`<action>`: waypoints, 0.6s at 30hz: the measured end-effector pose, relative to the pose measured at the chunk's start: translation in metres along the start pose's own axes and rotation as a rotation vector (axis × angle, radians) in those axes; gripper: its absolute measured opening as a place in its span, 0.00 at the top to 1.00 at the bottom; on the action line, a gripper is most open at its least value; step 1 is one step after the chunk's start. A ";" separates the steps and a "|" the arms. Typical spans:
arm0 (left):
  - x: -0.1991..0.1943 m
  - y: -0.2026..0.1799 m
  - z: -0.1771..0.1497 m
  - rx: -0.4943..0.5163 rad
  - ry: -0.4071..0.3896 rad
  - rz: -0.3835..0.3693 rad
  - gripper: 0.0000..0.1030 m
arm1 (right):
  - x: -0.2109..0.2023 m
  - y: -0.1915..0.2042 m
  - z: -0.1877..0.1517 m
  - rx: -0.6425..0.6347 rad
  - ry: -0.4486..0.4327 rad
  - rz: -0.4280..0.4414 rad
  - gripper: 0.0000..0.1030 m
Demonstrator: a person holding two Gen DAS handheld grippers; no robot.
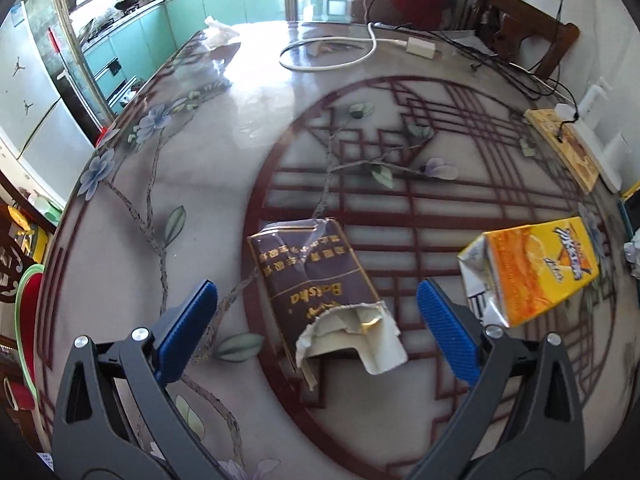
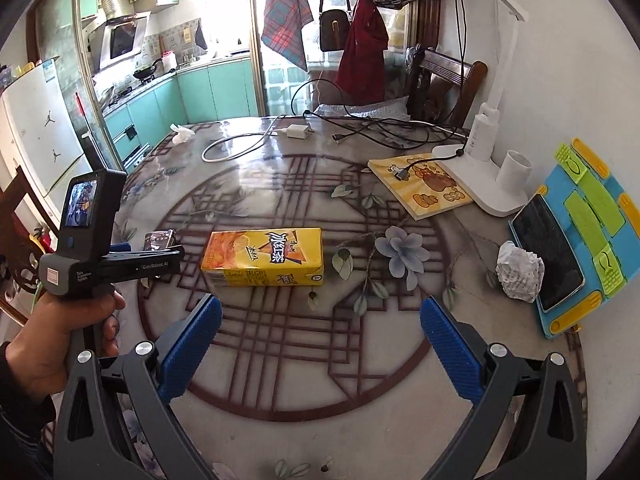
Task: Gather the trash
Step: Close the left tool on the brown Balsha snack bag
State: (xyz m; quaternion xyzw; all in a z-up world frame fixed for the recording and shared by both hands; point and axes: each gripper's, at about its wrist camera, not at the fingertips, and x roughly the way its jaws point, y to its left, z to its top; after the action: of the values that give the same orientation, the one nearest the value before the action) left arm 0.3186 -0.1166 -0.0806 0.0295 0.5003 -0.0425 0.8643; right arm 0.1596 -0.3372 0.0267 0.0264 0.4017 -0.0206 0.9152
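A torn dark-purple cigarette pack (image 1: pixel 316 280) lies flat on the patterned table, its ripped end toward me. My left gripper (image 1: pixel 316 316) is open, jaws on either side of the pack, just above it. A yellow iced-tea carton (image 1: pixel 532 268) lies to its right; it also shows in the right wrist view (image 2: pixel 264 256). My right gripper (image 2: pixel 320 332) is open and empty, a little short of the carton. A crumpled paper ball (image 2: pixel 520 272) lies at right. The pack (image 2: pixel 160 240) shows partly behind the left gripper's body (image 2: pixel 88 240).
A phone (image 2: pixel 548 252) leans on a blue-green stand (image 2: pixel 592 216) at right. A yellow book (image 2: pixel 424 188), a white lamp base (image 2: pixel 484 176), a white cable and charger (image 2: pixel 296 132) and a crumpled tissue (image 2: pixel 182 132) lie toward the back. A wooden chair (image 2: pixel 444 80) stands behind the table.
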 end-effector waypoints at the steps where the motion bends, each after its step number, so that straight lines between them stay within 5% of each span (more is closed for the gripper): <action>1: 0.002 0.001 0.000 -0.004 0.002 0.004 0.07 | 0.002 0.000 0.000 0.003 0.003 0.002 0.06; 7: 0.009 0.004 -0.001 -0.004 0.025 0.019 0.46 | 0.008 0.001 0.000 0.006 0.015 0.009 0.06; 10: 0.008 0.006 -0.002 0.004 0.024 0.012 0.57 | 0.011 0.004 -0.001 -0.005 0.018 0.005 0.06; 18: -0.014 0.023 -0.010 0.027 -0.012 -0.016 0.60 | 0.027 0.018 -0.006 -0.050 0.044 -0.008 0.06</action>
State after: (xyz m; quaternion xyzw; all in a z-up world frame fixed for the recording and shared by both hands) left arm 0.3056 -0.0924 -0.0727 0.0370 0.4946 -0.0564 0.8665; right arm 0.1747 -0.3195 0.0034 0.0025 0.4224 -0.0135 0.9063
